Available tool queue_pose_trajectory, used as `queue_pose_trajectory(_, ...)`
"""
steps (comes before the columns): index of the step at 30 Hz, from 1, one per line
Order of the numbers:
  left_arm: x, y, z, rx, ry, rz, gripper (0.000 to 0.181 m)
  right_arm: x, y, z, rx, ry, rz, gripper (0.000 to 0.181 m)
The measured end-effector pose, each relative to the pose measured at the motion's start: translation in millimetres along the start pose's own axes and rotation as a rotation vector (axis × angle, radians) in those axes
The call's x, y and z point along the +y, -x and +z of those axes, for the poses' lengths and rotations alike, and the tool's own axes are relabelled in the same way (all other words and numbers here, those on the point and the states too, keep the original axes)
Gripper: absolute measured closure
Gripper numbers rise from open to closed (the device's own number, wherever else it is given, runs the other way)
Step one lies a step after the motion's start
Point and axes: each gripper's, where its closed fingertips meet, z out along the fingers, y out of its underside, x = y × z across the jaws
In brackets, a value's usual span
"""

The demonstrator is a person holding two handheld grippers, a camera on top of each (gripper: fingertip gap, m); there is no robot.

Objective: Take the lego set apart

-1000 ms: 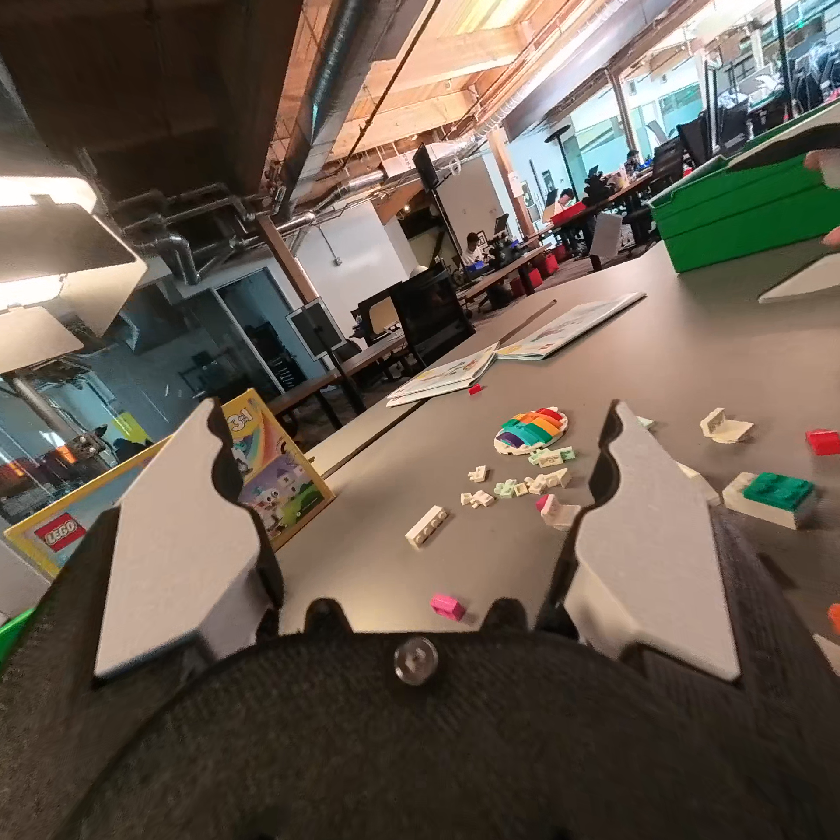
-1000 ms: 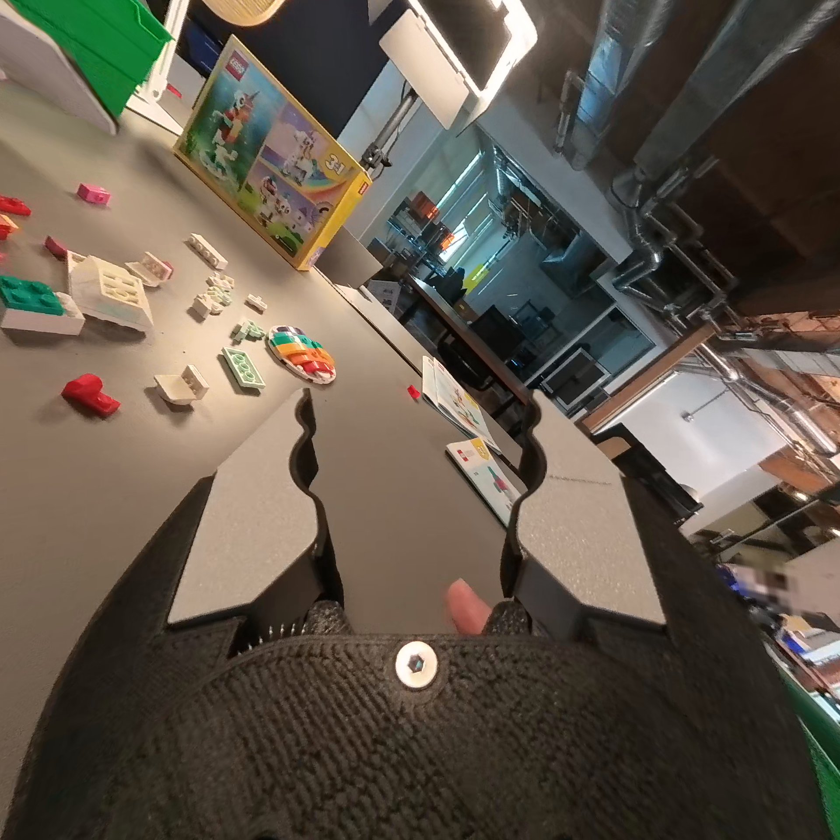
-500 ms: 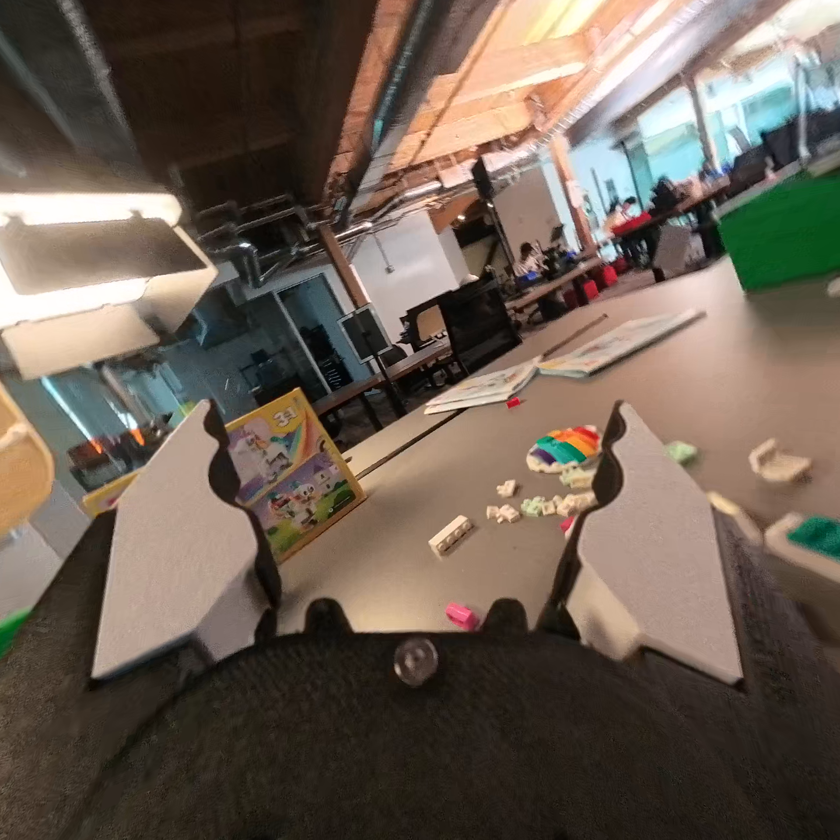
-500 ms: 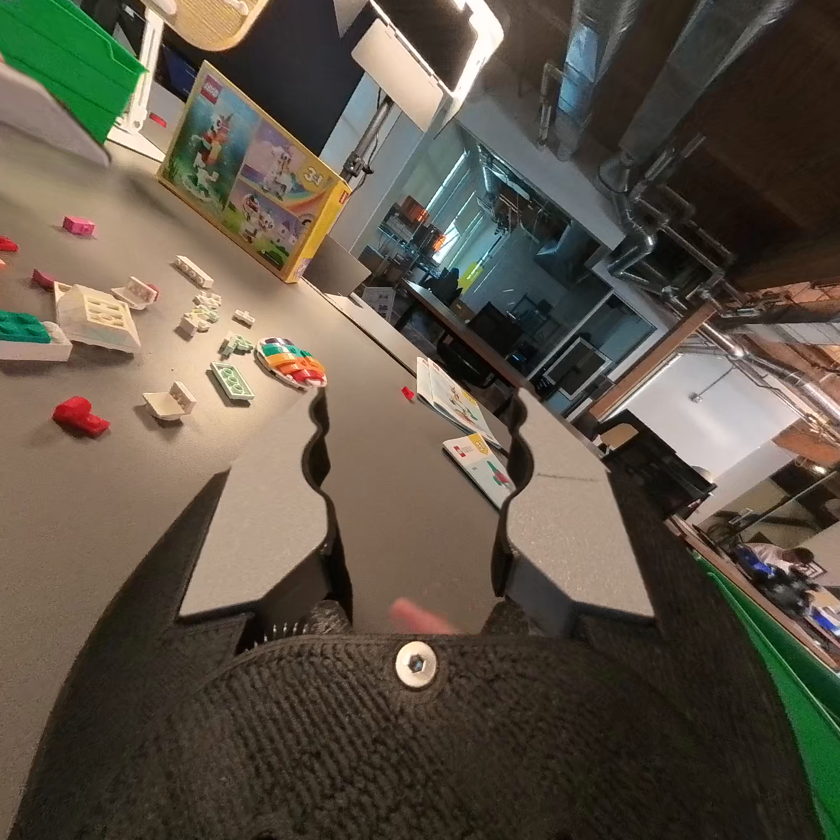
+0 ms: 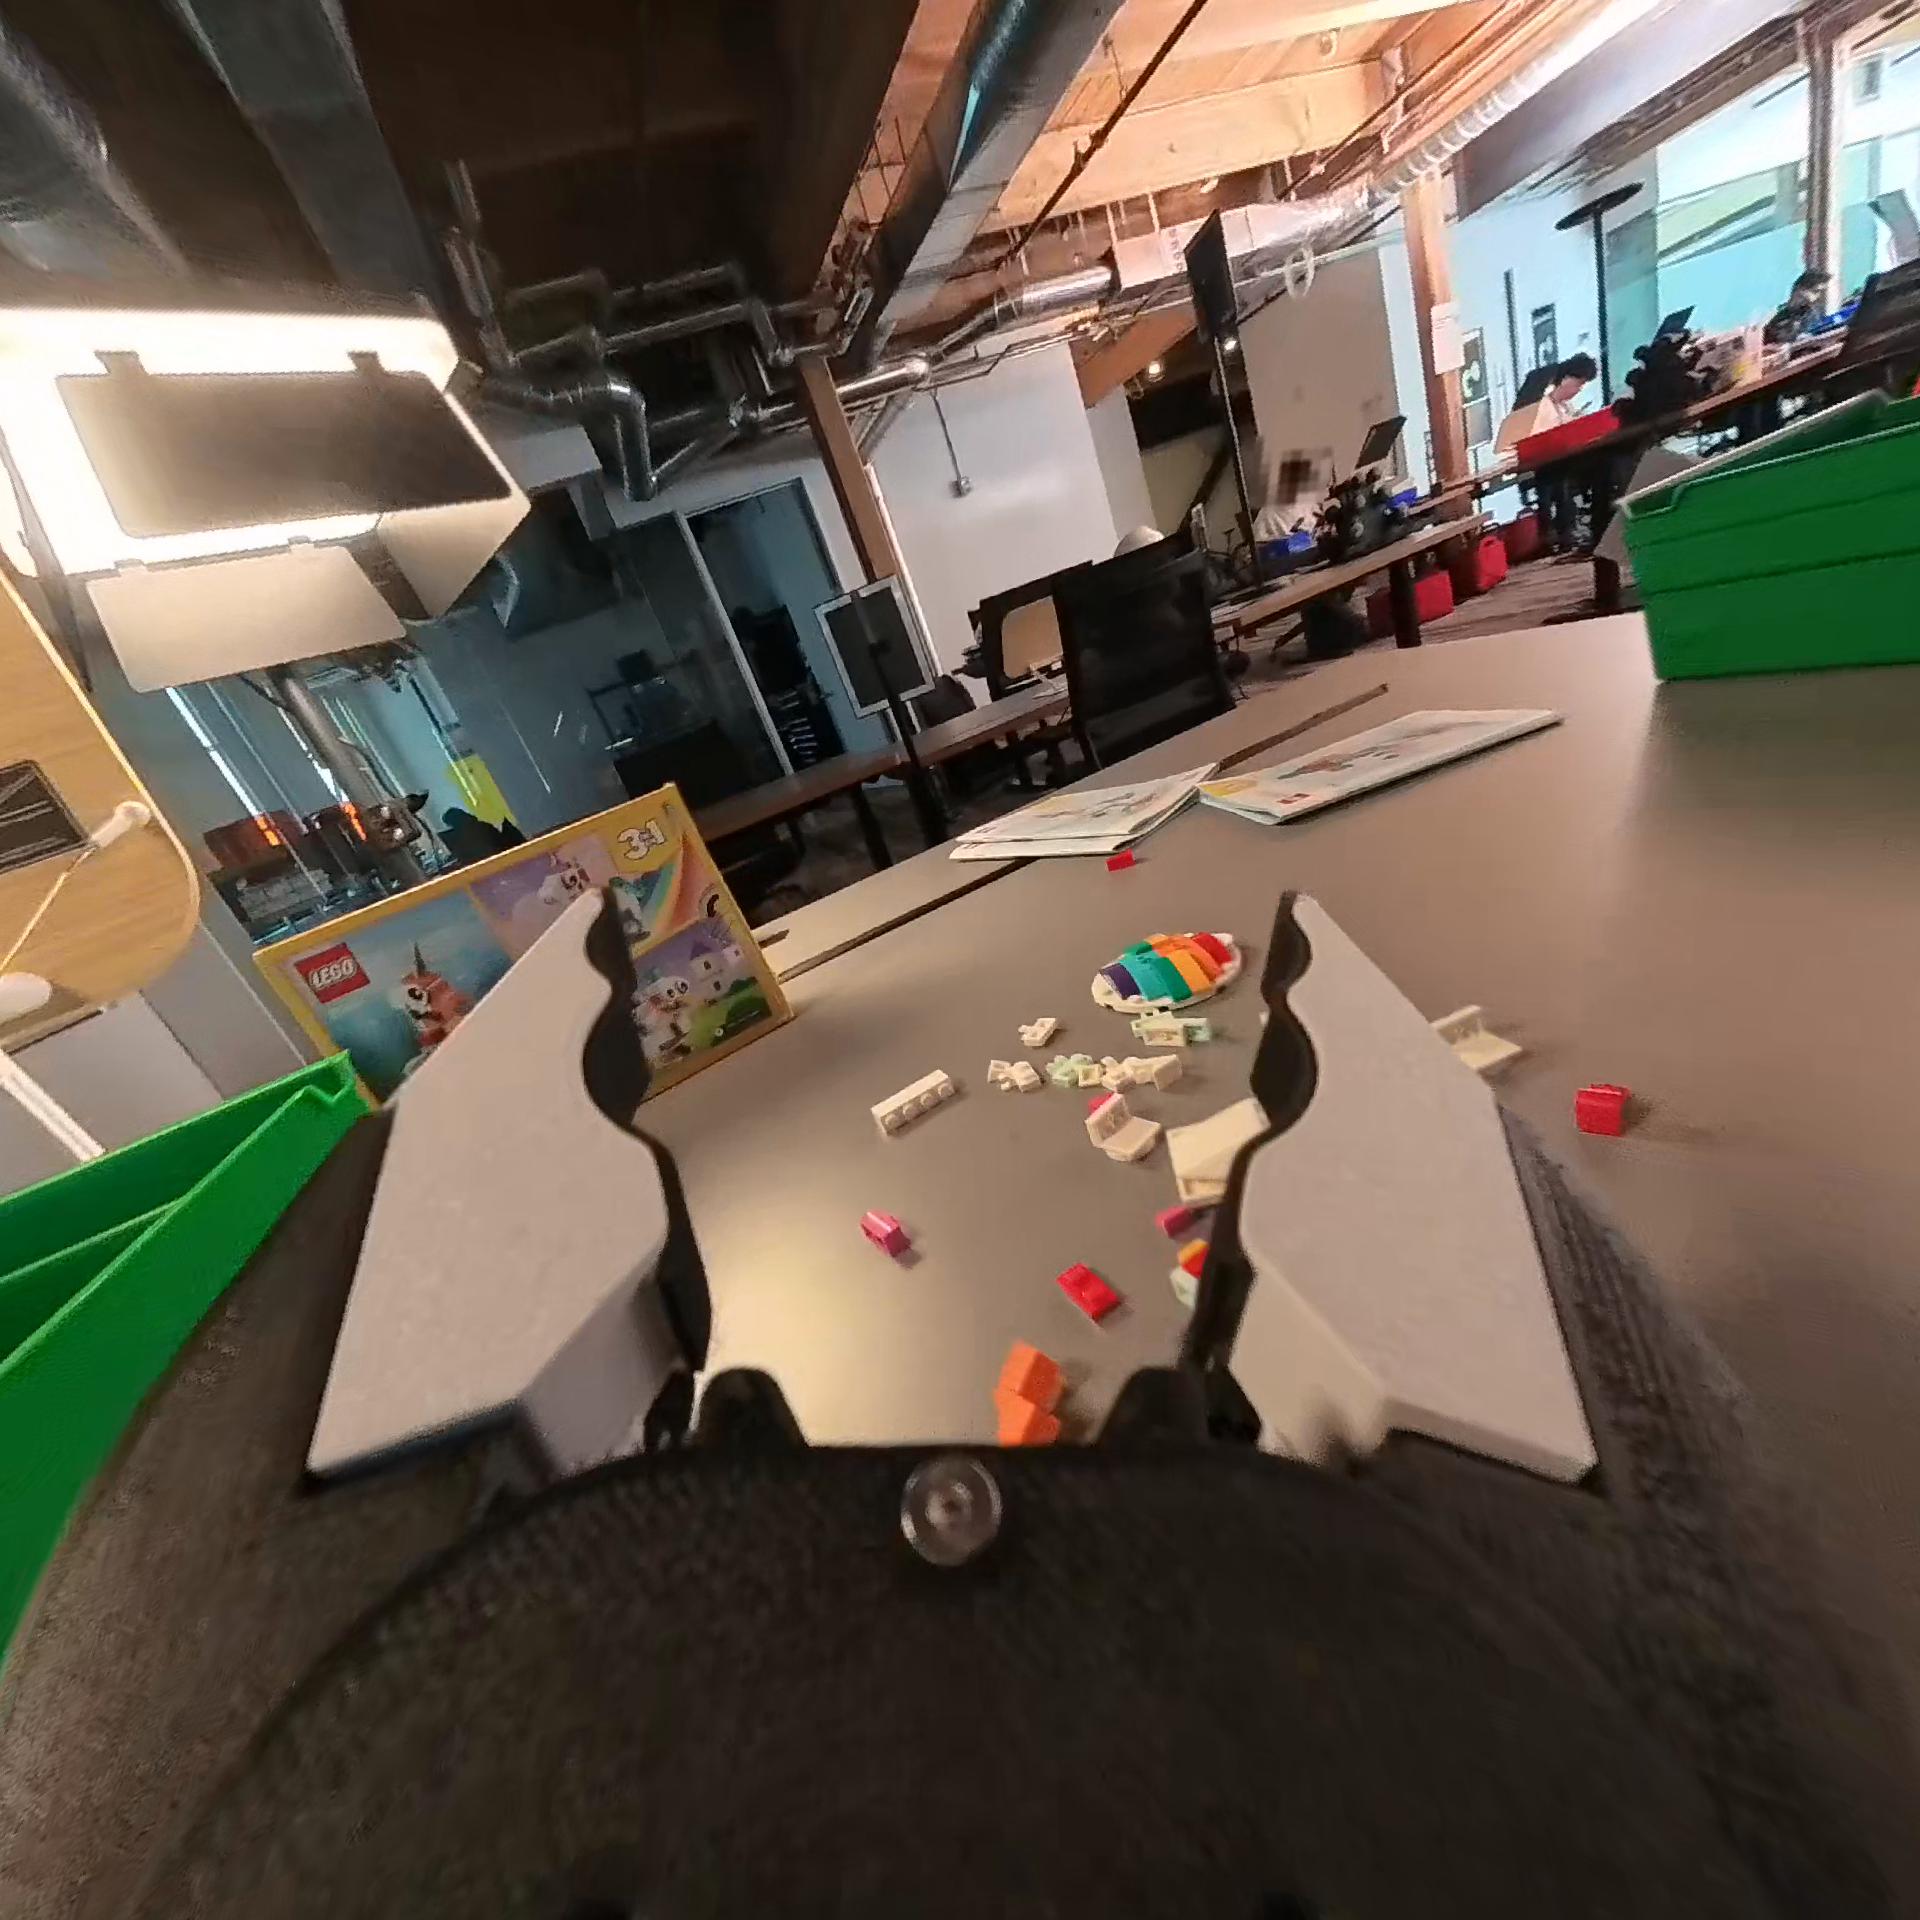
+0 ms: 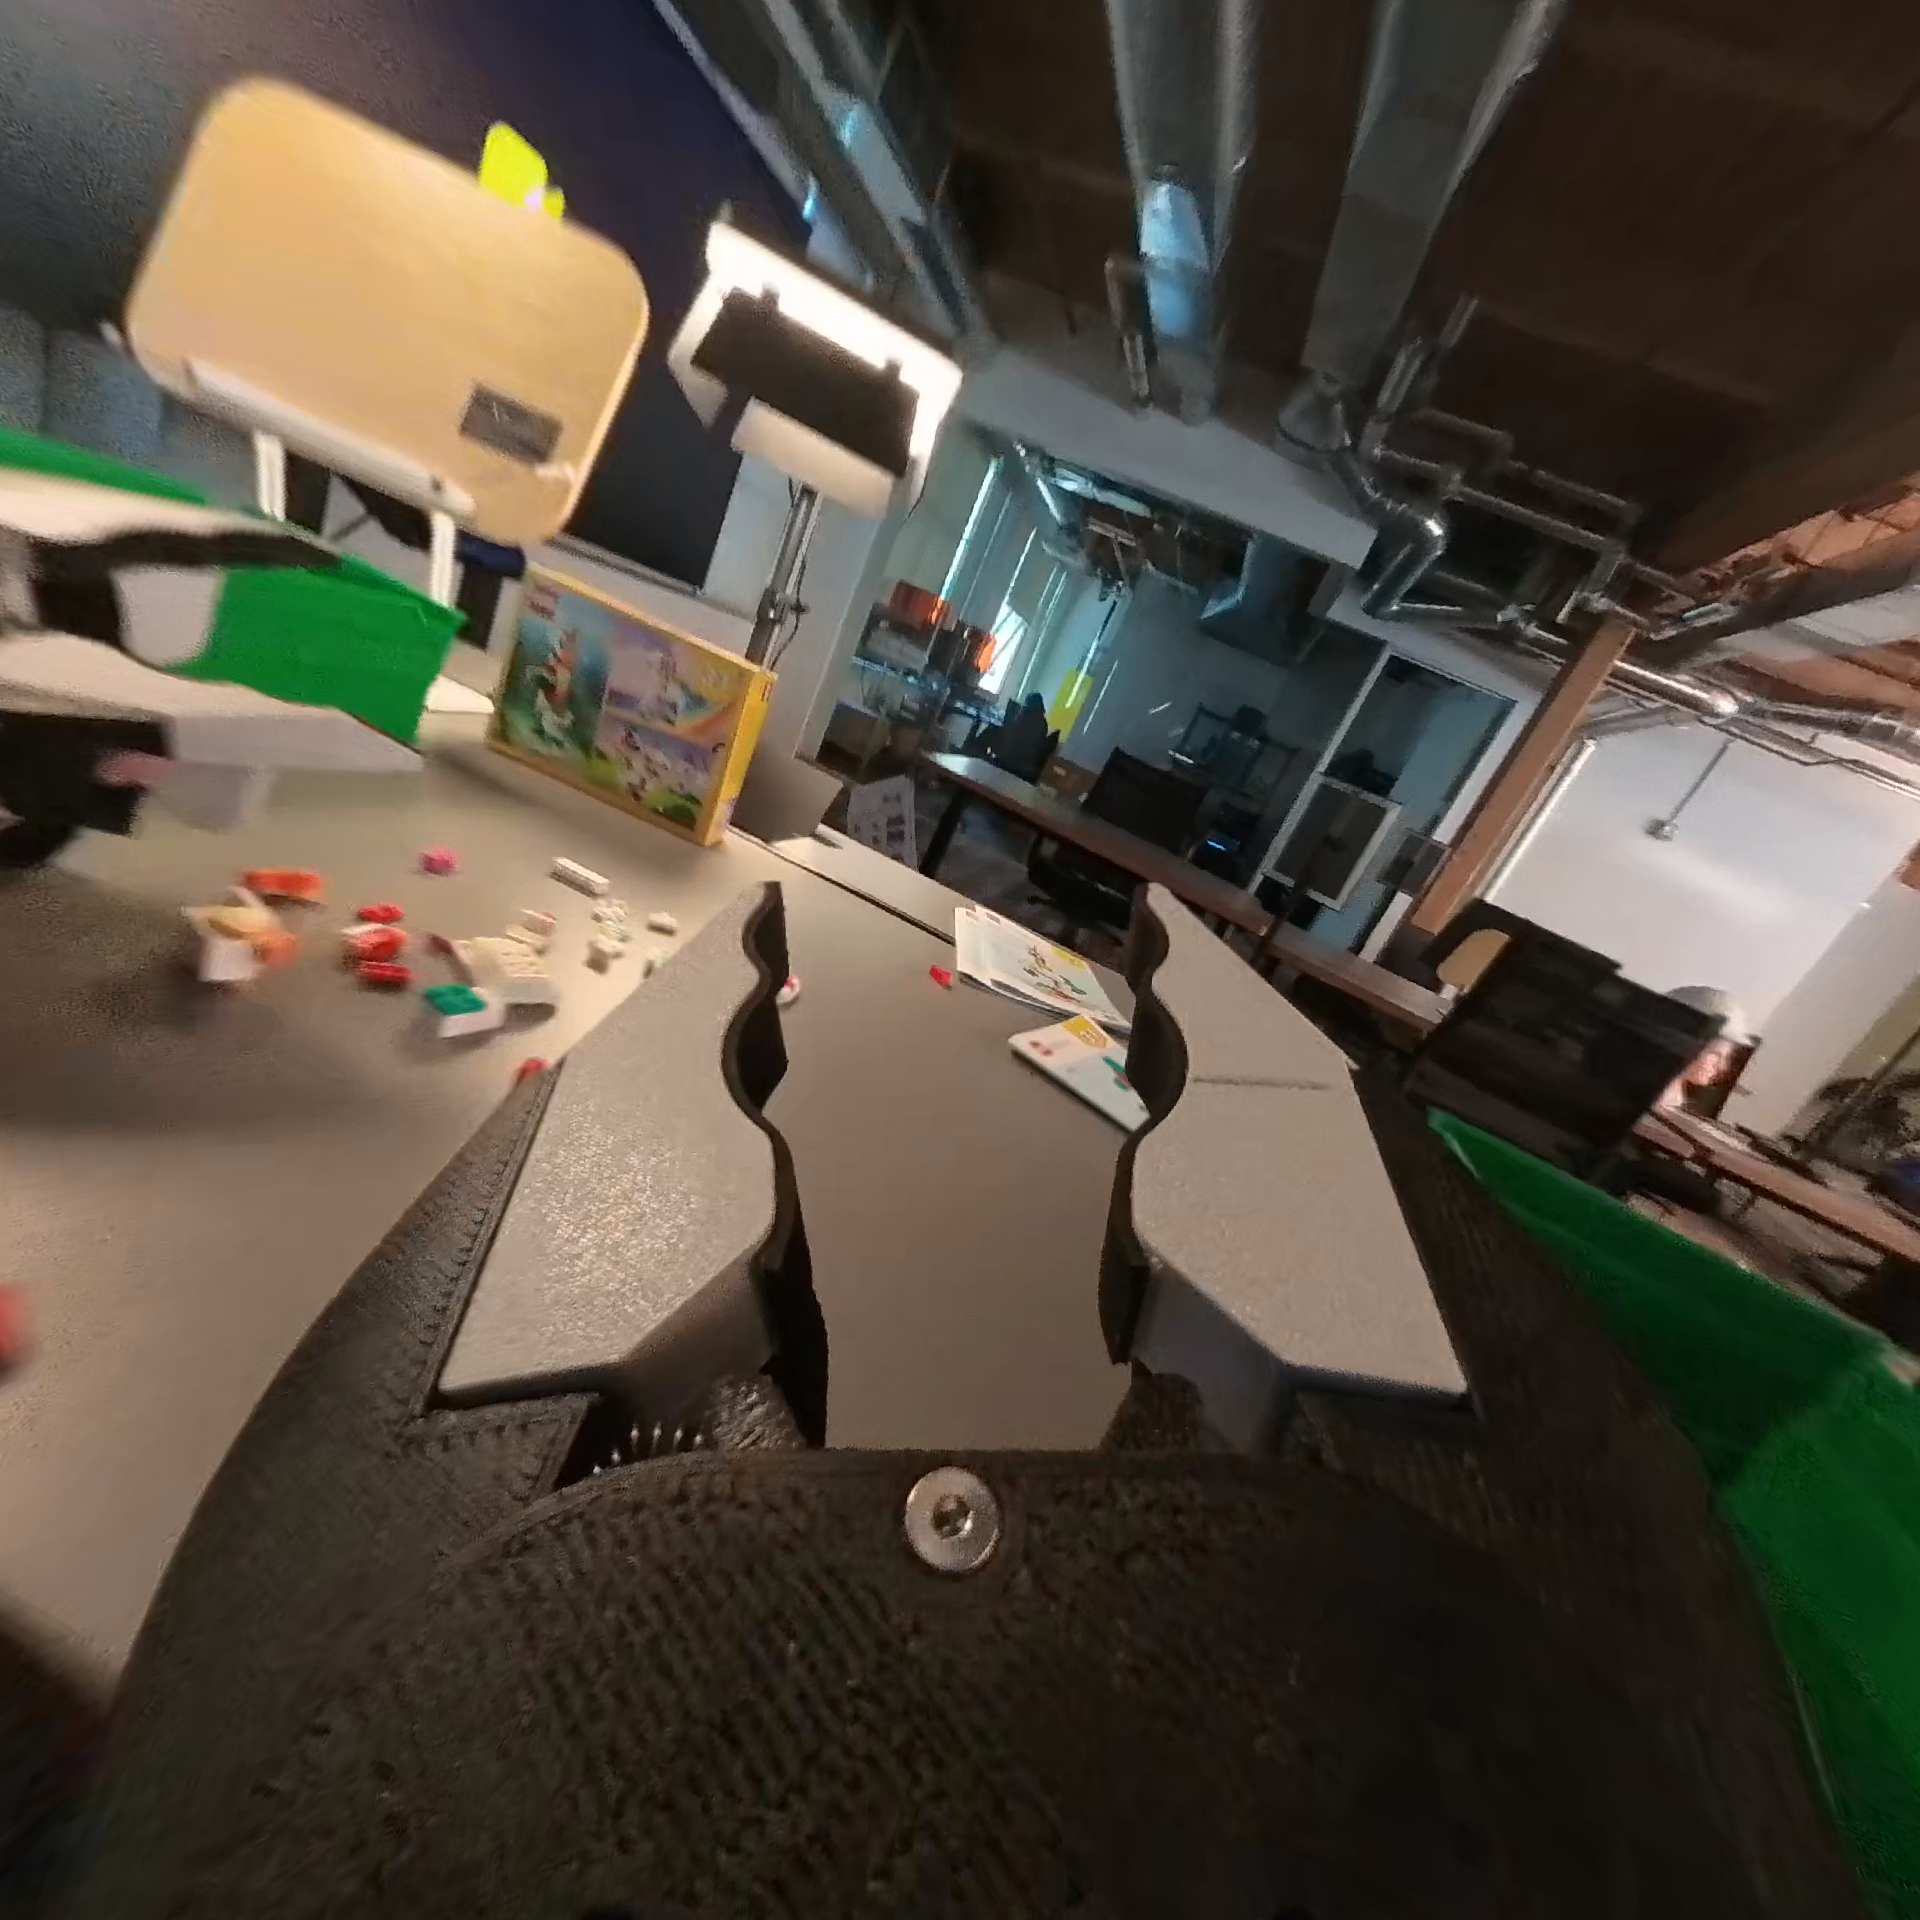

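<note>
Loose lego pieces lie scattered on the grey table (image 5: pixel 1714 935). In the left wrist view I see a round rainbow piece (image 5: pixel 1169 966), a long white brick (image 5: pixel 914 1101), a pink brick (image 5: pixel 883 1229), a red plate (image 5: pixel 1088 1288) and an orange piece (image 5: pixel 1027 1387). My left gripper (image 5: pixel 943 914) is open and empty above them. My right gripper (image 6: pixel 958 899) is open and empty over bare table. To its left lie a blurred small built figure (image 6: pixel 234 935), red pieces (image 6: pixel 374 940) and a green-topped white brick (image 6: pixel 457 1008).
The lego box (image 5: pixel 520 977) stands at the table's far edge; it also shows in the right wrist view (image 6: pixel 634 717). Open booklets (image 5: pixel 1247 790) lie beyond the pieces. Green bins stand at the right (image 5: pixel 1787 561) and left (image 5: pixel 104 1299). The other gripper (image 6: pixel 94 665) shows blurred at far left.
Both views have swung and pulled back, so more near pieces show under the left gripper. The fingertip at the base of the right gripper is gone from view. Both grippers stay open.
</note>
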Motion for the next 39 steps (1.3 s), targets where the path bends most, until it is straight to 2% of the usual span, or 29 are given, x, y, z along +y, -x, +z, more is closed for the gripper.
queue_pose_trajectory(3, -1, 3, -4, -0.033, 0.011, 0.02, 0.064, -4, -2, -88, 0.06, -0.011, 0.035, 0.117)
queue_pose_trajectory(5, -9, 14, -9, -0.069, -0.007, -0.007, 0.088, 15, 8, -139, 0.061, 0.036, 0.069, 0.119)
queue_pose_trajectory(6, -12, 18, -11, -0.072, -0.027, -0.049, 0.096, 29, 22, -157, 0.006, 0.08, 0.111, 0.119)
queue_pose_trajectory(8, -9, 27, -13, -0.09, -0.013, -0.113, 0.095, 48, 64, -184, -0.16, 0.147, 0.144, 0.123)
queue_pose_trajectory(10, -8, 33, -15, -0.113, -0.019, -0.136, 0.094, 63, 112, -194, -0.338, 0.185, 0.075, 0.131)
queue_pose_trajectory(12, -6, 32, -14, -0.111, -0.007, -0.133, 0.093, 92, 171, -193, -0.598, 0.281, 0.025, 0.13)
queue_pose_trajectory(14, -1, 19, -11, -0.057, 0.042, -0.123, 0.094, 135, 230, -195, -0.911, 0.413, 0.019, 0.133)
queue_pose_trajectory(16, 3, -9, -8, 0.087, 0.099, -0.098, 0.107, 186, 275, -202, -1.226, 0.601, -0.002, 0.139)
queue_pose_trajectory(20, 8, -26, -5, 0.117, 0.144, 0.016, 0.108, 295, 320, -212, -1.625, 0.935, -0.142, 0.141)
queue_pose_trajectory(22, 6, -28, -5, 0.12, 0.128, 0.028, 0.108, 351, 332, -219, -1.773, 1.042, -0.287, 0.143)
queue_pose_trajectory(24, 5, -24, -4, 0.1, 0.122, -0.003, 0.106, 398, 348, -228, -1.885, 1.165, -0.306, 0.148)
queue_pose_trajectory(26, 5, -36, -3, 0.153, 0.119, 0.026, 0.101, 448, 368, -232, -1.912, 1.243, -0.312, 0.152)
queue_pose_trajectory(29, 12, -54, 5, 0.214, 0.142, 0.118, 0.097, 524, 397, -234, -1.91, 1.234, -0.392, 0.156)
queue_pose_trajectory(31, 8, -62, 7, 0.268, 0.119, 0.099, 0.096, 573, 422, -226, -1.809, 1.163, -0.4, 0.154)
queue_pose_trajectory(32, 5, -61, 7, 0.27, 0.104, 0.079, 0.095, 594, 437, -226, -1.736, 1.168, -0.319, 0.151)
queue_pose_trajectory(34, 2, -49, 6, 0.227, 0.092, 0.049, 0.095, 627, 461, -236, -1.61, 1.186, -0.138, 0.146)
queue_pose_trajectory(36, 4, -36, 7, 0.186, 0.102, 0.002, 0.096, 660, 470, -239, -1.513, 1.109, -0.172, 0.145)
queue_pose_trajectory(39, 7, -27, 10, 0.179, 0.128, -0.119, 0.093, 691, 480, -240, -1.472, 1.053, -0.21, 0.144)
